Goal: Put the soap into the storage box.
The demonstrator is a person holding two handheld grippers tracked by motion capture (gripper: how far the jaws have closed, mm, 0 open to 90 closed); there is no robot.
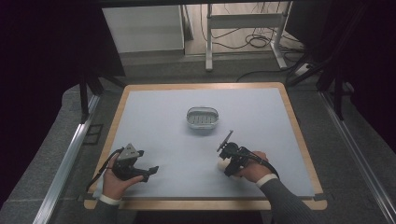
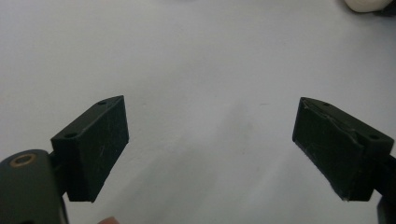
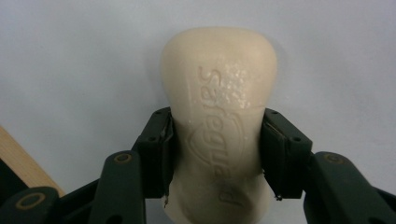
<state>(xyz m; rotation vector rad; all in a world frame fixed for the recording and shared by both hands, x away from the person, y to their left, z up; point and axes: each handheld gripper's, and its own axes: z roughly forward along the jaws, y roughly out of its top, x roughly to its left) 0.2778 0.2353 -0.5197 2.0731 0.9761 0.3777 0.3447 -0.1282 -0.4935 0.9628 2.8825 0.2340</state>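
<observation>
A cream bar of soap (image 3: 219, 126) with embossed lettering lies on the pale blue mat, and my right gripper (image 3: 215, 151) is shut on its narrow waist, one jaw pressed to each side. From above, that gripper (image 1: 227, 161) sits at the front right of the mat with the soap (image 1: 222, 165) peeking out at its left. A small oval soap dish (image 1: 202, 117) with a ribbed bottom stands at the mat's middle, farther back. My left gripper (image 1: 150, 170) rests at the front left; its jaws stand wide apart over bare mat (image 2: 210, 140), holding nothing.
The mat (image 1: 159, 112) covers a wooden table with a raised rim (image 1: 299, 135). A white rounded shape (image 2: 366, 4) shows at the top right corner of the left gripper view. Metal rails (image 1: 70, 154) run along both sides of the table.
</observation>
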